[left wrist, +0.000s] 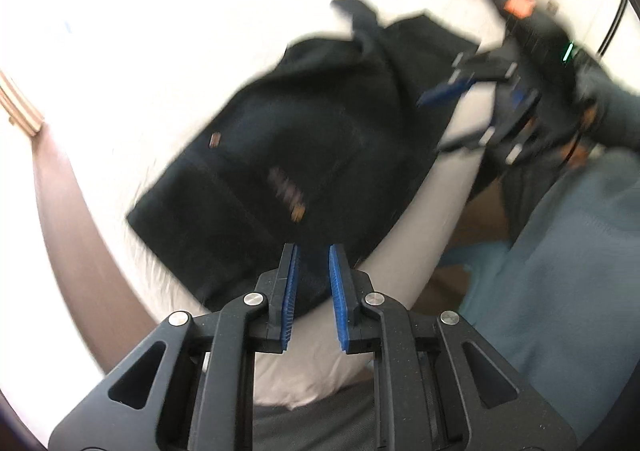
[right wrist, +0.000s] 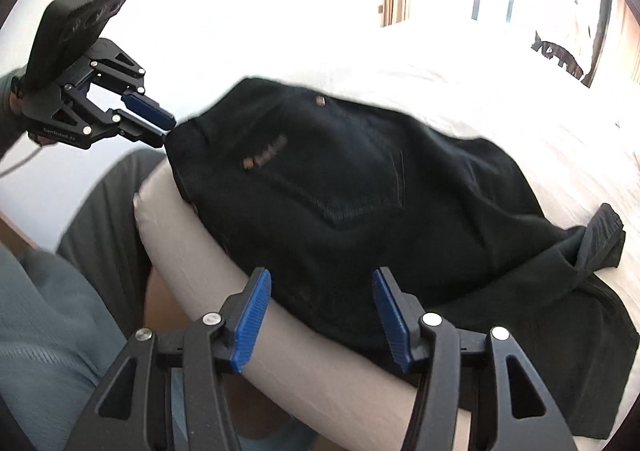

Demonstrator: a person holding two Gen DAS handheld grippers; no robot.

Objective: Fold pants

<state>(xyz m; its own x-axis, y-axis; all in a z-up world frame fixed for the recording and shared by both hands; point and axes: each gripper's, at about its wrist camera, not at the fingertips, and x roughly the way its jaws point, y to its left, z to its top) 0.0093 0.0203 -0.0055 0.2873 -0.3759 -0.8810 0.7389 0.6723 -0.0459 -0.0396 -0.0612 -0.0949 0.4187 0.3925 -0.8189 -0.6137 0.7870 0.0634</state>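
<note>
The folded pants [right wrist: 340, 187] (both grippers' jaws apart, holding nothing) lie at the bed [right wrist: 460, 63] edge and may slide off.

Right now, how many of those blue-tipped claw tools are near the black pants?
2. The left gripper sits open at the pants' waistband corner; the right gripper hangs open over their near edge. Neither holds cloth.

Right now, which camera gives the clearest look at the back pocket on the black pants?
The right wrist view: the back pocket sits near the middle of the picture, with its stitched outline sharp on the black pants. The left wrist view shows the same pants motion-blurred, so the pocket's outline is barely readable.
</note>
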